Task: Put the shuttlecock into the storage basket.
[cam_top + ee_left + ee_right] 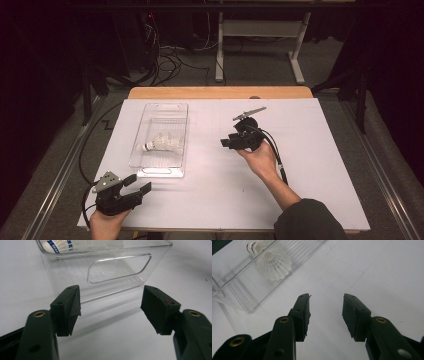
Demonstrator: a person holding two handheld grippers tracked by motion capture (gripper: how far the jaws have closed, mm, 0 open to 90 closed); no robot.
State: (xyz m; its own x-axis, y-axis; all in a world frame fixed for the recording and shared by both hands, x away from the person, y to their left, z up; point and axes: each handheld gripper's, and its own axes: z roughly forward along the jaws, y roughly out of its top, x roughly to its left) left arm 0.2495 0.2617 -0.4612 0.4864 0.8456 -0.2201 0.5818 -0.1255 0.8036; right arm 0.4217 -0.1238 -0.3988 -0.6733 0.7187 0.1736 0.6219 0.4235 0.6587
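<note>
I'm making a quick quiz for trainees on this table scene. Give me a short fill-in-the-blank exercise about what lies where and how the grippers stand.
1. The white shuttlecock lies inside the clear plastic ____.
2. The jaws of the left gripper stand ____, with nothing between them.
3. The right gripper holds ____ between its jaws.
4. The bin rests on a table covered in the colour ____.

Missing words: bin; open; nothing; white

The high view looked forward and down over the white surface (300,165); both gripper views sat low, sharing the clear plastic rectangular tray (150,167) (160,255) (239,296)
</note>
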